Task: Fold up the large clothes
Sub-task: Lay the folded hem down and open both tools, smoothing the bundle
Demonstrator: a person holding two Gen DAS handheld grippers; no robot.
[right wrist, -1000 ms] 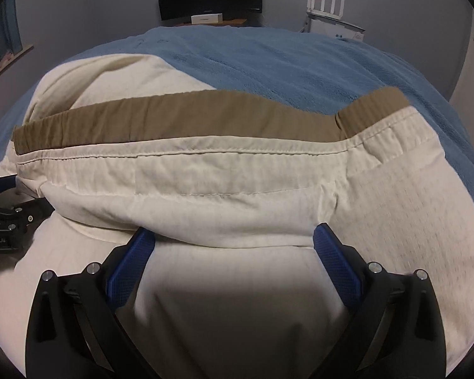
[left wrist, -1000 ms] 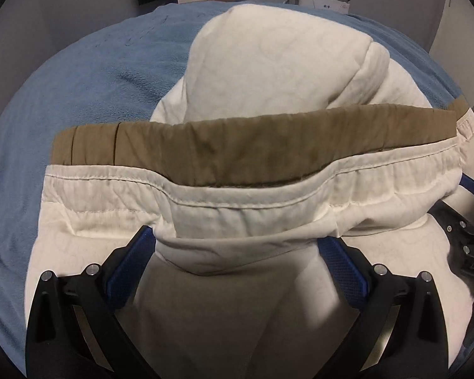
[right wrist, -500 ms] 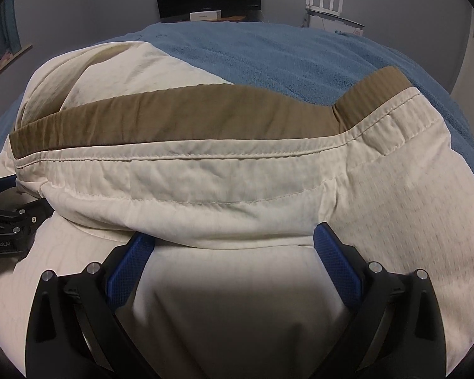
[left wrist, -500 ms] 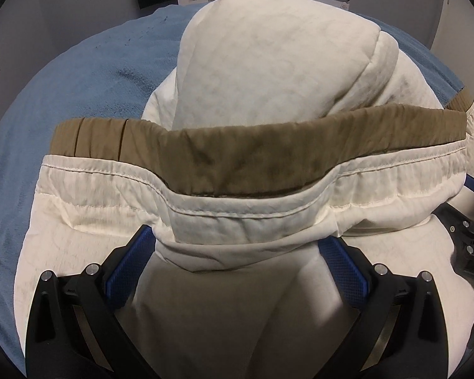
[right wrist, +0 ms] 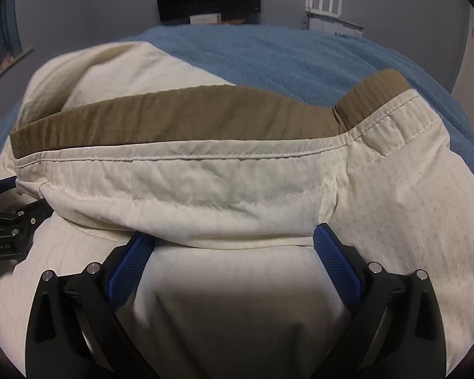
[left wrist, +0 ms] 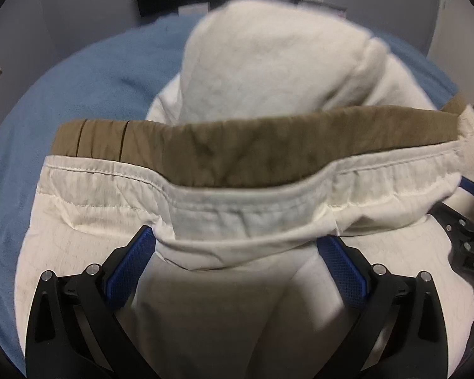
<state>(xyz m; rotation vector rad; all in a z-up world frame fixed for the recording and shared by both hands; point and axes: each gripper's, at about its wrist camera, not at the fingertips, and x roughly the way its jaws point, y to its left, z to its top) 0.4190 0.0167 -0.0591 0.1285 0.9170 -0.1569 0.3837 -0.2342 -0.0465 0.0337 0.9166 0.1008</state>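
We see cream woven trousers (left wrist: pixel 268 72) with ribbed tan waistband (left wrist: pixel 252 154), on blue fleece blanket (right wrist: pixel 284 57); left gripper (left wrist: pixel 237 246) and right gripper (right wrist: pixel 233 237) jaws spread, waistband cloth draped over their blue textured pads; grip undeterminable.

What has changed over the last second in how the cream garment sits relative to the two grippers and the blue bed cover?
The cream garment has been lifted: its far part bulges higher and hides more of the blue cover. Nothing was released. The left gripper and right gripper each still have the fabric below the brown waistband draped between their spread fingers; whether they pinch it is hidden.
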